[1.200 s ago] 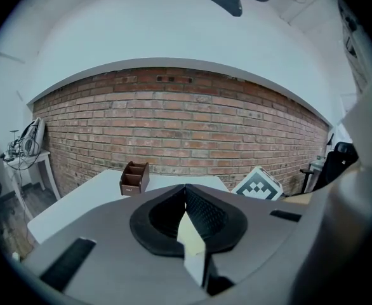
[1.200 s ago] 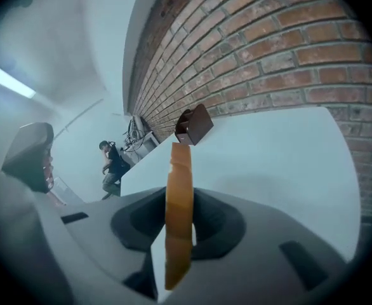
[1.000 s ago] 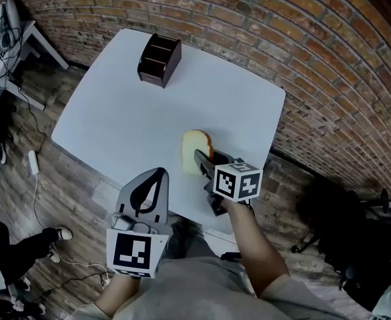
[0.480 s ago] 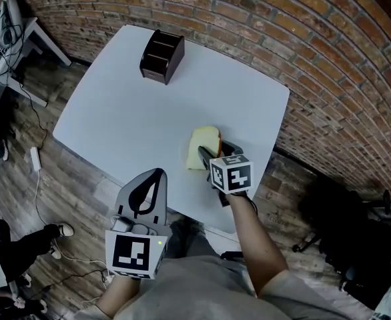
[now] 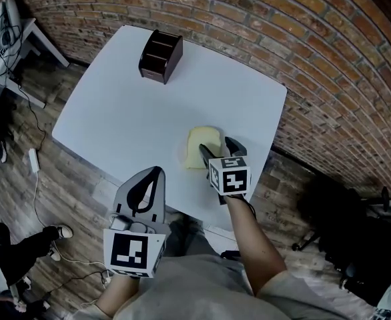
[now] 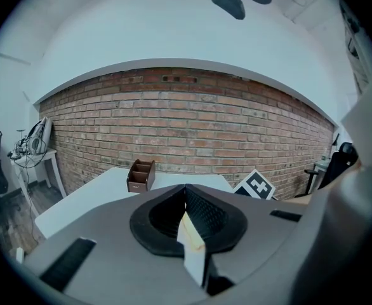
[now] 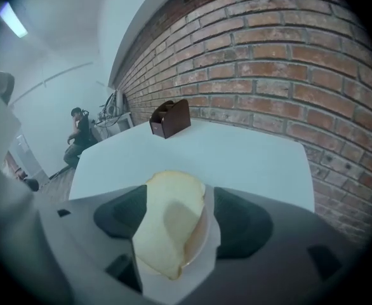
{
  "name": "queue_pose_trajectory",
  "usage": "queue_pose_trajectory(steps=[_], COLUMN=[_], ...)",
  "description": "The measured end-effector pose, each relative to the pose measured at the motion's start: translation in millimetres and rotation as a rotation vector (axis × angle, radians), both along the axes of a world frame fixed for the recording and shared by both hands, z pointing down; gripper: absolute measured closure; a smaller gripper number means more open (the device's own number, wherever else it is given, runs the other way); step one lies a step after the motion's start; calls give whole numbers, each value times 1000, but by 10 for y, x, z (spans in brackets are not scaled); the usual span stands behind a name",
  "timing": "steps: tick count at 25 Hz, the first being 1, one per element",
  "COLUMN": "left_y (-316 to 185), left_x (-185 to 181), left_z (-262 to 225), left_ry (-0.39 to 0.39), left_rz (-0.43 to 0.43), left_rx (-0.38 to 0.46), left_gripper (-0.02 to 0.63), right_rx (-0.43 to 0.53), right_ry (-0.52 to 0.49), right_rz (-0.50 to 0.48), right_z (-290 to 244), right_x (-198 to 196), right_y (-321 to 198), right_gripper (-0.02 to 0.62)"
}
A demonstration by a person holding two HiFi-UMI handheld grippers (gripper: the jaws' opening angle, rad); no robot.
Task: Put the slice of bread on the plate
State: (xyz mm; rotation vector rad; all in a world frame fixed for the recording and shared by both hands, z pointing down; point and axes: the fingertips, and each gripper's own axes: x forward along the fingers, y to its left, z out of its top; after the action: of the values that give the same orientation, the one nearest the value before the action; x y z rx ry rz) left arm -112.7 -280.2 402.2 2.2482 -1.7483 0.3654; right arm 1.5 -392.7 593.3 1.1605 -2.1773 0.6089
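A pale slice of bread (image 5: 201,145) lies on the white table (image 5: 129,105) near its front right corner. My right gripper (image 5: 219,148) reaches over it from the front, and its jaws are opening. In the right gripper view the bread (image 7: 170,227) sits between the two spread jaws, and neither pad presses on it. My left gripper (image 5: 153,174) hangs shut in front of the table's near edge, its jaws together with nothing in them (image 6: 186,192). No plate shows in any view.
A dark brown wooden holder (image 5: 161,56) stands at the table's far side, also seen from the right gripper (image 7: 171,117). A brick wall (image 5: 329,65) runs behind and to the right. A side table with cables (image 5: 9,32) and a person (image 7: 79,132) are at the left.
The bread stood on edge in the right gripper's jaws and now lies down on the table. Those jaws have spread apart, and the gripper rolled and sank a little. The left gripper kept still.
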Motion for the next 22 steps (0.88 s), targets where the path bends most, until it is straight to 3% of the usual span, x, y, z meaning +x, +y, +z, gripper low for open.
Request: queue_pose_trajectory(steps=[3,10,12,22], left_y=[10,27,38,131], left_x=[24,159,194,393], left_z=[-21,-118,-143,-232], left_ry=[0,16,18,37], left_rz=[10,50,62,123], left_rx=[14,31,41,72], left_gripper=[595,595,595,595], right_rx=[27,132,171,373], right_ry=[-34,-74,-88,-157], right_rz=[19,90,109,104], right_z=[-121,-471,-592,-1423], right_x=[11,129,146,137], right_y=[-26,-30,-31,287], right_gripper=[273,551,582,588])
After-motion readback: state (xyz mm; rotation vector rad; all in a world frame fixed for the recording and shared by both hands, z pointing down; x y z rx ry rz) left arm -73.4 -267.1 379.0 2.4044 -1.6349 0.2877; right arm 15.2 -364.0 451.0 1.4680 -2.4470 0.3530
